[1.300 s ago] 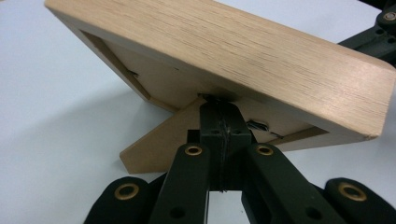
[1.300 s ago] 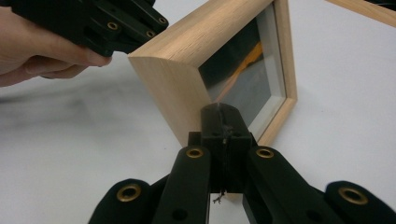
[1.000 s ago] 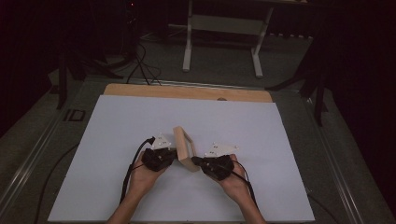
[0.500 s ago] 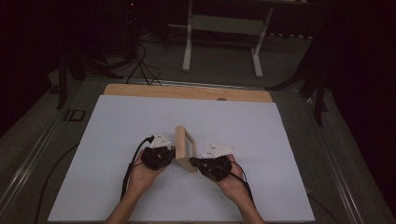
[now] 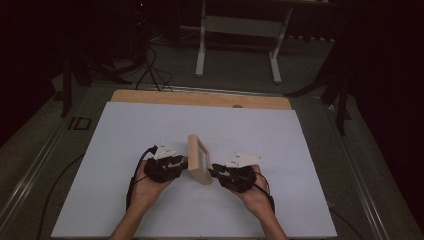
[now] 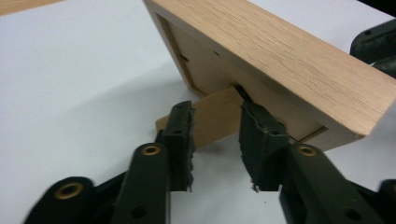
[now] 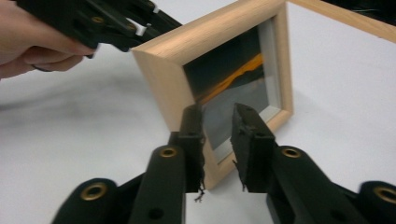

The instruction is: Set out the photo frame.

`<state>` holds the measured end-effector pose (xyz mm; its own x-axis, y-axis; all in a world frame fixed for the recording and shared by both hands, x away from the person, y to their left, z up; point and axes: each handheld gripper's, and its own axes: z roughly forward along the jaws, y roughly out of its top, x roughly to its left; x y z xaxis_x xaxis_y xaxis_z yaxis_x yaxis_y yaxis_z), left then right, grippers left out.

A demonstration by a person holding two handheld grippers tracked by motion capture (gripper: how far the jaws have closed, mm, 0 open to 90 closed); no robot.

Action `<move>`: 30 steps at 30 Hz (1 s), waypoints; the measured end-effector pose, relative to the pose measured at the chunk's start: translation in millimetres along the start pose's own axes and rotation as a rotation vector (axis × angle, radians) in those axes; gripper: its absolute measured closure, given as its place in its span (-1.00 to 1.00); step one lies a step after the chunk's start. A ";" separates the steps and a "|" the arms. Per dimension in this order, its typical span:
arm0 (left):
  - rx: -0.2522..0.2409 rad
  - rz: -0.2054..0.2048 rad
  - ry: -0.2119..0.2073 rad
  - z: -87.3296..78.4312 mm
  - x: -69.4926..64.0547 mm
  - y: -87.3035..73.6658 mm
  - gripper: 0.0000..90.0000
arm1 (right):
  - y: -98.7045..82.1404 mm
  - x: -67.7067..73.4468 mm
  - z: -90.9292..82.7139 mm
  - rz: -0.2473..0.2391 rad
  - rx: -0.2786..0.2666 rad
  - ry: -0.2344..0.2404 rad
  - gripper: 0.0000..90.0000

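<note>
Our left gripper, jaws spread, straddles the easel leg behind the wooden picture frame. Our right gripper stands open at the frame's near front edge. The frame stands near-upright mid-table; we judge the propping unfinished.

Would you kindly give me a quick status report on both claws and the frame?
Left claw open around the rear stand. Right claw open at picture frame front edge. Frame standing on white table. Nothing in the way.

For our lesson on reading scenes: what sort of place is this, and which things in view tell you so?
Probably a lab or recording studio: a white-covered table in a dark room, loose cables on the floor, and a person working a wooden picture frame with the left gripper and right gripper.
</note>
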<state>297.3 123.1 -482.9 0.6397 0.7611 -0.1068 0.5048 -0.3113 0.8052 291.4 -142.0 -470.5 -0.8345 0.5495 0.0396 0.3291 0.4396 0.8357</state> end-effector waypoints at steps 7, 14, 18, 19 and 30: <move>-0.024 -0.022 0.008 -13.2 2.8 2.7 0.31 | -0.8 -5.2 -3.3 0.014 0.013 -0.023 0.40; -0.075 -0.025 0.005 -24.9 0.5 7.0 0.22 | -1.1 -6.9 -4.1 0.014 0.022 -0.036 0.37; -0.100 -0.019 -0.001 -31.0 -4.5 11.6 0.15 | -1.4 -7.9 -4.2 0.019 0.025 -0.044 0.33; -0.109 -0.016 -0.006 -32.3 -5.8 12.7 0.12 | -1.4 -7.9 -4.3 0.020 0.025 -0.046 0.32; -0.142 -0.001 -0.049 -35.2 -20.1 20.3 -0.18 | -1.6 -8.5 -4.5 0.021 0.026 -0.050 0.26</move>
<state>274.3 121.5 -443.8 0.6685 0.7317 -0.1332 0.4207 -0.2244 0.8790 296.0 -150.6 -469.7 -0.8046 0.5931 0.0294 0.3585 0.4456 0.8203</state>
